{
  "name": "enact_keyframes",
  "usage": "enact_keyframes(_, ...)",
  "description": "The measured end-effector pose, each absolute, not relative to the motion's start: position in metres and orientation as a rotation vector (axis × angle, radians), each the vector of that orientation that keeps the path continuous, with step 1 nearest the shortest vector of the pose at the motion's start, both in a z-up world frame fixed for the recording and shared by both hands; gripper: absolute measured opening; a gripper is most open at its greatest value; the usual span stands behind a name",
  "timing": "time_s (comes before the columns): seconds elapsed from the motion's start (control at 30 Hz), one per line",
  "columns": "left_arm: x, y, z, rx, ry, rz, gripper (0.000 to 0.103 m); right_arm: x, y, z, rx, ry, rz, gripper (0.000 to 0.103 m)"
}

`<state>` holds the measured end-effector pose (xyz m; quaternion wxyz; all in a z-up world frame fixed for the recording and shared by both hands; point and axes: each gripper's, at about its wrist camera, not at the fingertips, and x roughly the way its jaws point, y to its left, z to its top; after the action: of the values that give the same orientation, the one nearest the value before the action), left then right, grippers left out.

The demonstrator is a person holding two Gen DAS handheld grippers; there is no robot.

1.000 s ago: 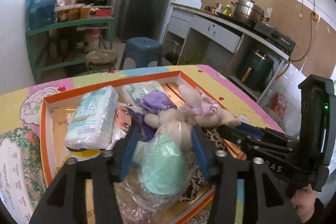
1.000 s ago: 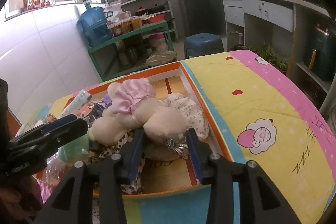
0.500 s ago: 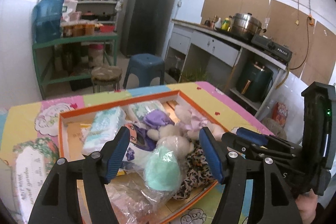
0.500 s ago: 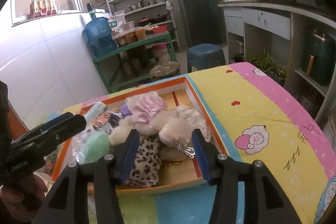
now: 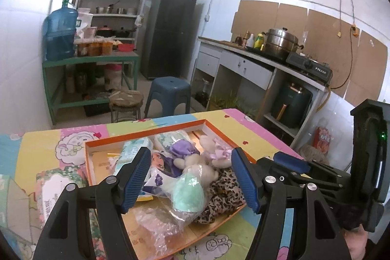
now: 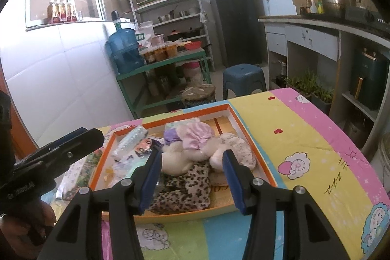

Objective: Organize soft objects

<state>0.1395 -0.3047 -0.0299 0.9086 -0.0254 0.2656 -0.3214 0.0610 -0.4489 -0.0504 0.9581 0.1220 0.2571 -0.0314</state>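
I hold my left gripper [image 5: 191, 177] above the near edge of the orange tray [image 5: 219, 135], its jaws spread wide with nothing between them after just opening. My right gripper [image 6: 192, 171] hangs over the tray's near right part, jaws parted and empty. In the tray lie the soft things: a bagged mint-green toy [image 5: 187, 194] nearest, leopard-print cloth [image 6: 185, 184] to its right, cream plush animals [image 6: 175, 160] behind, tissue packs [image 5: 131, 152] at far left.

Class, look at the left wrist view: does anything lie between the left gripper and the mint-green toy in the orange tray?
Nothing solid does. The left gripper is open above the mint-green toy, which is wrapped in a clear plastic bag inside the orange tray.
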Motion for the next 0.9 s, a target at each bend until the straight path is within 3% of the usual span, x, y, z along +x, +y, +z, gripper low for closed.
enact_keyframes(0.9,0.095,-0.216,-0.007,-0.065,0.498,-0.579,0.070,0.022,-0.359,-0.027,0.172,0.474,-0.113,0.052)
